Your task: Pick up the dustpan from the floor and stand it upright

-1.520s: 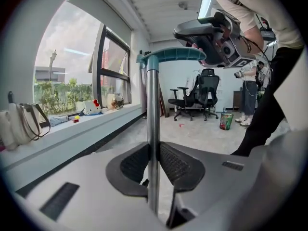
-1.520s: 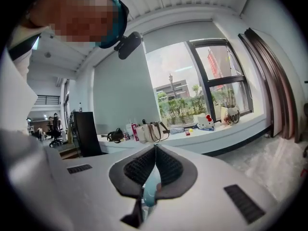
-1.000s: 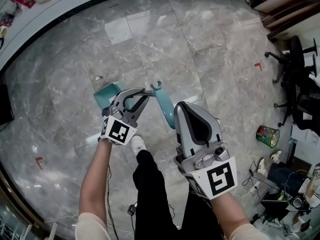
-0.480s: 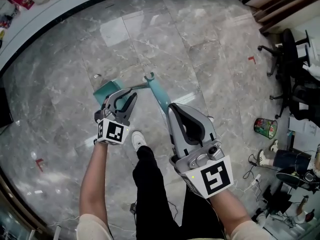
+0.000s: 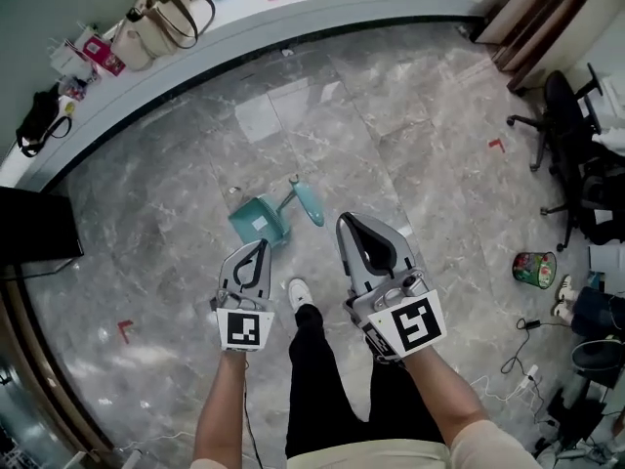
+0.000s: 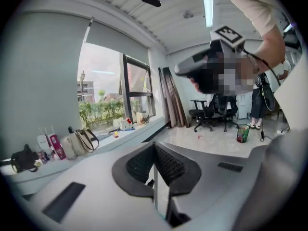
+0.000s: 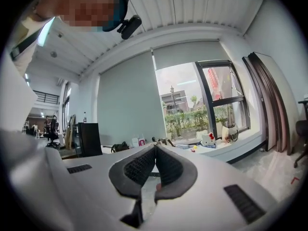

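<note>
The dustpan (image 5: 260,221) is the only one we see. In the head view it is a teal pan on the grey stone floor (image 5: 410,145), with a thin rod running to a teal handle (image 5: 309,203). We cannot tell from this steep angle whether it is upright or lying. It sits just ahead of the two grippers and is clear of both.

The left gripper (image 5: 261,245) and the right gripper (image 5: 353,223) are held side by side above one white shoe (image 5: 298,292). Each carries one marker cube. We count two red tape marks (image 5: 125,330) on the floor, one patterned waste bin (image 5: 533,268) at the right, and two bags on the curved window ledge (image 5: 322,18): one beige handbag (image 5: 161,22) and one black bag (image 5: 39,115).

In the left gripper view, the left gripper (image 6: 154,148) has its two ribbed pads pressed together at the tips, with nothing between them. Beyond it we see the same beige handbag (image 6: 79,141), the black bag (image 6: 21,159), the waste bin (image 6: 242,132) and two black office chairs (image 6: 202,115). The dustpan does not appear in this view.

In the right gripper view, the right gripper (image 7: 155,150) likewise has its two pads meeting at the tips and holds nothing. One window (image 7: 202,102) and one black cabinet (image 7: 90,138) lie beyond it, and the dustpan is not visible here either.
</note>
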`<act>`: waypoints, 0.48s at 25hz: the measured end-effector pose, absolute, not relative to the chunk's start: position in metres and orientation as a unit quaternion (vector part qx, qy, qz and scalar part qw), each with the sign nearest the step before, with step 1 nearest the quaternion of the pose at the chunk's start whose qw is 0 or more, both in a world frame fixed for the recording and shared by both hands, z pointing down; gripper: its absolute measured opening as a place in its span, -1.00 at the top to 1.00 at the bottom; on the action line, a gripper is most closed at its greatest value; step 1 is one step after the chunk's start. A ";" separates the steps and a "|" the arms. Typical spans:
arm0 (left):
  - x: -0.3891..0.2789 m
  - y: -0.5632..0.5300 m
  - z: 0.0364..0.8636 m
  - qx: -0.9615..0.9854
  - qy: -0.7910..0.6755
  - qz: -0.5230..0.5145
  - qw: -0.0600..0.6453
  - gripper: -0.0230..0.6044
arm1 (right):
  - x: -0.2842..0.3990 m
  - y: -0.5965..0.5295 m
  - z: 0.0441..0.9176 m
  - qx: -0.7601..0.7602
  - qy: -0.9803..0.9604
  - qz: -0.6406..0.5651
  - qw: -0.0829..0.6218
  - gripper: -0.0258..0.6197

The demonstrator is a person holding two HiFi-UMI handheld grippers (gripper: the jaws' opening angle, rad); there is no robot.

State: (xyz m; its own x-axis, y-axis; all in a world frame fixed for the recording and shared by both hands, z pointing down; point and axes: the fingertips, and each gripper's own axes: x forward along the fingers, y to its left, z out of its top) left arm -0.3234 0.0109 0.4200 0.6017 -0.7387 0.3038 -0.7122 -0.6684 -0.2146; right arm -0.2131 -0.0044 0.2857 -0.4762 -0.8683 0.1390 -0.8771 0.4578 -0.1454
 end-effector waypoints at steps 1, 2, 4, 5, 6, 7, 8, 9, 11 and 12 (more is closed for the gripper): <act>-0.317 0.020 0.392 -0.893 0.408 -0.183 0.044 0.90 | -0.209 0.001 0.270 0.507 -0.856 0.098 0.020 0.86; -0.309 0.027 0.366 -0.892 0.412 -0.180 0.049 0.89 | -0.204 0.006 0.256 0.500 -0.860 0.099 0.017 0.86; -0.288 0.043 0.321 -0.889 0.420 -0.176 0.054 0.90 | -0.187 0.020 0.229 0.488 -0.867 0.103 0.017 0.86; -0.274 0.055 0.297 -0.887 0.424 -0.172 0.055 0.90 | -0.174 0.032 0.216 0.486 -0.867 0.103 0.022 0.86; -0.259 0.069 0.274 -0.886 0.432 -0.159 0.054 0.89 | -0.159 0.046 0.202 0.488 -0.866 0.101 0.029 0.86; -0.244 0.083 0.251 -0.883 0.446 -0.138 0.047 0.89 | -0.142 0.061 0.189 0.492 -0.864 0.098 0.035 0.86; -0.231 0.096 0.231 -0.877 0.466 -0.111 0.032 0.89 | -0.126 0.076 0.177 0.496 -0.862 0.095 0.039 0.86; -0.220 0.108 0.215 -0.868 0.489 -0.088 0.012 0.89 | -0.111 0.091 0.165 0.499 -0.861 0.091 0.040 0.86; -0.198 0.128 0.192 -0.849 0.525 -0.061 -0.014 0.89 | -0.080 0.114 0.144 0.506 -0.859 0.071 0.043 0.86; -0.187 0.138 0.183 -0.842 0.536 -0.051 -0.023 0.89 | -0.065 0.125 0.136 0.508 -0.858 0.059 0.047 0.86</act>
